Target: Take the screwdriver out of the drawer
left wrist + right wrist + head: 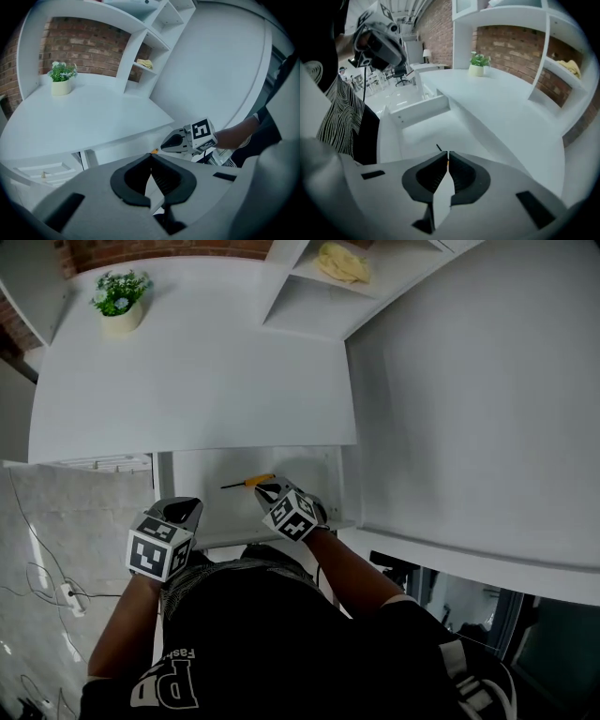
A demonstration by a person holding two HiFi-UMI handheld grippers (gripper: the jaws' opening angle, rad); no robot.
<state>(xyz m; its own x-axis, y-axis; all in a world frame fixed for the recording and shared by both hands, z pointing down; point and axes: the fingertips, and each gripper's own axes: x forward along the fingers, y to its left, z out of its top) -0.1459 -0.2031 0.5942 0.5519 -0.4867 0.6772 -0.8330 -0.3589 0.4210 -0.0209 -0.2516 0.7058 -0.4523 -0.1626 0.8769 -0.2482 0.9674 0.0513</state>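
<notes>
The white drawer [202,472] stands pulled out under the desk. In it lies the screwdriver [246,483], with a yellow handle and a thin black shaft pointing left. My right gripper [267,489] is down at the handle end. In the right gripper view its jaws [448,154] are closed to a narrow slit with a sliver of yellow handle [447,162] between them, and the shaft tip [438,148] pokes out beyond. My left gripper [185,509] hovers at the drawer's front left corner, shut and holding nothing [151,156]; it sees the right gripper [180,140] ahead.
The white desktop [187,371] overhangs the drawer's back. A potted plant [120,298] stands at its far left, and a yellow cloth [342,263] lies on a shelf. A tall white panel [469,399] walls the right side. Cables [47,587] trail on the floor at left.
</notes>
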